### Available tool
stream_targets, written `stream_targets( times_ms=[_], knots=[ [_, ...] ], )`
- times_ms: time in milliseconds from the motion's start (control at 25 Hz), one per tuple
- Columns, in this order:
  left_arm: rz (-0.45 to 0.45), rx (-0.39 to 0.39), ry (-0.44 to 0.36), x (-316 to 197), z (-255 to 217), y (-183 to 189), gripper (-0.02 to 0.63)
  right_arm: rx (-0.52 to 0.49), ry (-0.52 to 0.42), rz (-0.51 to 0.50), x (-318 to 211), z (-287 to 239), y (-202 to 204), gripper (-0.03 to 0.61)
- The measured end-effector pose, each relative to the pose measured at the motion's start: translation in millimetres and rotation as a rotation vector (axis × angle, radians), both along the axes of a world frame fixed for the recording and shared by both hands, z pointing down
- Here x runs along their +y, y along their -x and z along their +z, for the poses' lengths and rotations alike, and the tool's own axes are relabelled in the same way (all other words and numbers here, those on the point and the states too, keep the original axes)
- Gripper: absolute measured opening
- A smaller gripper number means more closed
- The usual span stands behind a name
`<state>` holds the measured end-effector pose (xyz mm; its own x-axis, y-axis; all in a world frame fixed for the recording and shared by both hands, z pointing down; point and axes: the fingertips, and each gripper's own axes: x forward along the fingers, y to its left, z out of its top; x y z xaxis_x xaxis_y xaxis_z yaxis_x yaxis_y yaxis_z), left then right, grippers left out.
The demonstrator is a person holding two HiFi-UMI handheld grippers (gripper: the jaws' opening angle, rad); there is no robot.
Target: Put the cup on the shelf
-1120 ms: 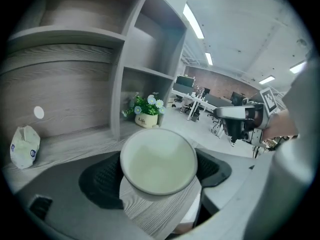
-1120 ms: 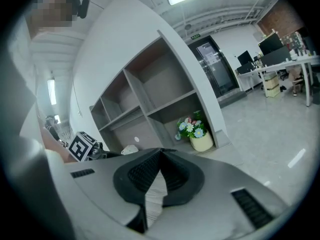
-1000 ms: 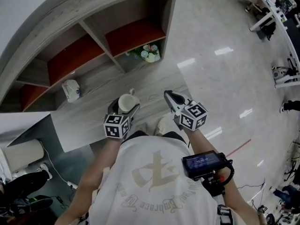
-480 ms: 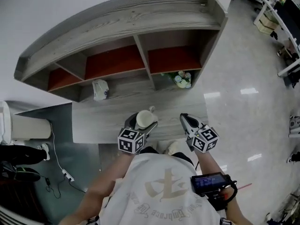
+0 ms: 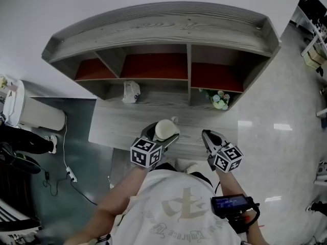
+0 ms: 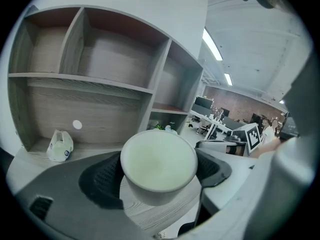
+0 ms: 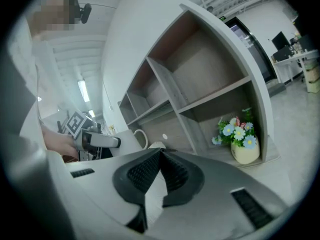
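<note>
A white cup (image 6: 159, 163) with a handle sits between the pads of my left gripper (image 5: 163, 135), which is shut on its sides; the cup (image 5: 165, 129) hangs above the grey wooden desk top (image 5: 115, 126). Beyond it stands the grey shelf unit (image 5: 158, 27), its compartments (image 6: 107, 59) bare in the left gripper view. My right gripper (image 5: 207, 135) floats to the right of the cup, jaws shut with nothing between them (image 7: 161, 152). In the right gripper view the cup's handle (image 7: 141, 136) and the left gripper (image 7: 100, 141) show at the left.
A small white bag (image 5: 131, 91) lies in the lower middle compartment. A flower pot (image 5: 219, 100) stands in the lower right one. A white appliance (image 5: 36, 117) and a cable (image 5: 66, 167) are on the floor at the left. Office desks lie far right.
Both grippers have risen toward the shelf, the left one still carrying the cup. The head view has swung so the shelf unit now sits centred and fully in view.
</note>
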<state>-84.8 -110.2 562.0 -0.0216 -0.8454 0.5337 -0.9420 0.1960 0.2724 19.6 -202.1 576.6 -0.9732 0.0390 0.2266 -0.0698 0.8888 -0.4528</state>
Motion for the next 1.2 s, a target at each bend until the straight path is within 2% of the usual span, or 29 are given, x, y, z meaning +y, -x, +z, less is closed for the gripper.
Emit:
stream_targets(
  times_ms=[520, 1000, 1200],
  knots=[
    [-0.058, -0.088, -0.111, 9.9, -77.3, 54.4, 0.43, -0.022, -0.038, -0.071, 16.2, -16.1, 38.9, 0.003],
    [-0.069, -0.237, -0.216, -20.6, -149.2, 104.8, 0.426, -0.02, -0.02, -0.073, 22.9, -13.7, 55.1, 0.003],
    [-0.101, -0.281, -0.246, -34.2, -170.1, 133.4, 0.426, -0.019, -0.022, -0.064, 18.6, -15.2, 59.6, 0.003]
  ],
)
